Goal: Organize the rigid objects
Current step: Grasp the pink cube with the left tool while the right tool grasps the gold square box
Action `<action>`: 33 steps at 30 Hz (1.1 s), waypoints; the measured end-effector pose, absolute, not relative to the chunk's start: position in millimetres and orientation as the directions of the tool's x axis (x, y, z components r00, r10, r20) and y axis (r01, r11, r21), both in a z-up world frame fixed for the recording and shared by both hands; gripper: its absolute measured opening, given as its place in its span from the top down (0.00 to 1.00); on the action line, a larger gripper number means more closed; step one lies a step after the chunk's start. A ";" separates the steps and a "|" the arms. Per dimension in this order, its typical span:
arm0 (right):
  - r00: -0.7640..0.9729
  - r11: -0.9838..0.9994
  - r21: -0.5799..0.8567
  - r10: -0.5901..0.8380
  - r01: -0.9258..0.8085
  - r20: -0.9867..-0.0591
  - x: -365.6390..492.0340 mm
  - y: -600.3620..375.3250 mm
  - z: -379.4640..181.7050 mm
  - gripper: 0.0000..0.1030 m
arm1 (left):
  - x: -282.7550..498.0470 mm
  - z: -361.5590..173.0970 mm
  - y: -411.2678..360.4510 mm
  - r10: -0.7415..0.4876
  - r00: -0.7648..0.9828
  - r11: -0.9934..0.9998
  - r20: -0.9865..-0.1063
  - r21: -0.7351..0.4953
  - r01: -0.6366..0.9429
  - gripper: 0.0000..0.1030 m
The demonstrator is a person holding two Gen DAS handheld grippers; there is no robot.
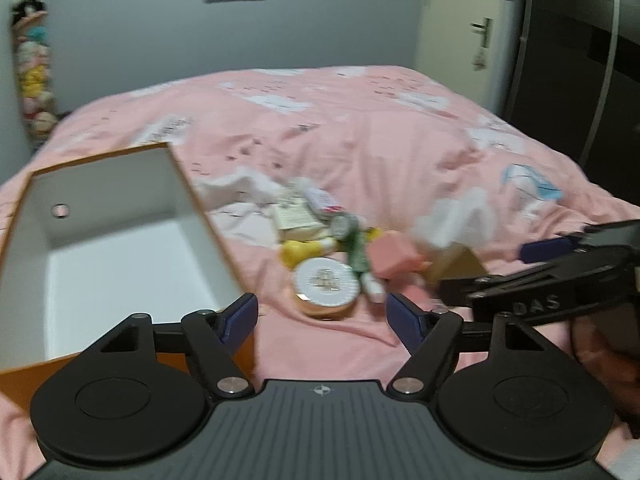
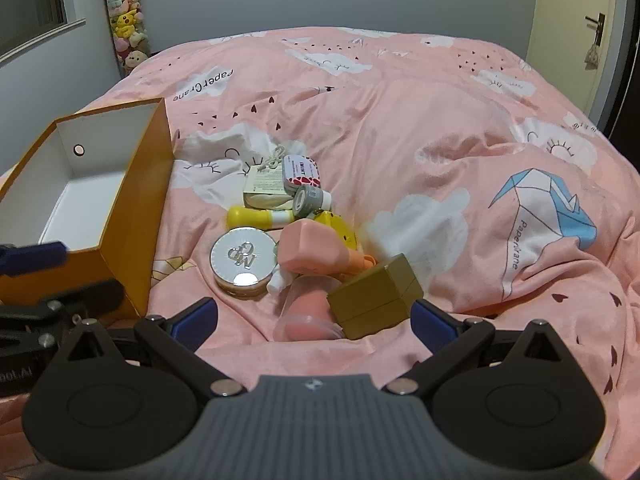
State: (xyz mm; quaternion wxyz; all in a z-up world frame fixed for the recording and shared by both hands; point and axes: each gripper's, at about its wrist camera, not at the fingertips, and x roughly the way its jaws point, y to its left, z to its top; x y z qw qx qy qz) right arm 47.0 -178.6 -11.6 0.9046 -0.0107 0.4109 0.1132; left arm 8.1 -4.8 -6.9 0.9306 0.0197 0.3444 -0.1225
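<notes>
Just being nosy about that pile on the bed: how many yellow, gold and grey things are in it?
Yellow: 2 (yellow bottle, yellow toy)
Gold: 1 (gold box)
Grey: 1 (tape roll)
Total: 4

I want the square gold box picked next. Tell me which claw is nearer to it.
Right. The right claw stands open just in front of the square gold box, which lies just ahead of its blue pads. The left claw is open further left, beside the orange cardboard box.
</notes>
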 end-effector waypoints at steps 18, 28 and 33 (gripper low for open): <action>0.482 0.958 0.286 0.265 -0.031 -0.835 111.6 -232.7 -35.7 0.41 | 100.9 -20.1 -47.1 -0.416 0.560 0.898 -0.717 -0.223 0.380 0.49; 0.405 0.896 0.426 0.347 0.124 -0.846 143.6 -262.9 -70.4 0.41 | 150.7 -57.4 -50.7 -0.420 0.455 0.907 -0.785 -0.360 0.217 0.44; 0.347 0.830 0.516 0.429 0.213 -0.834 158.8 -275.0 -93.4 0.42 | 167.9 -74.5 -50.5 -0.433 0.413 0.901 -0.801 -0.403 0.162 0.43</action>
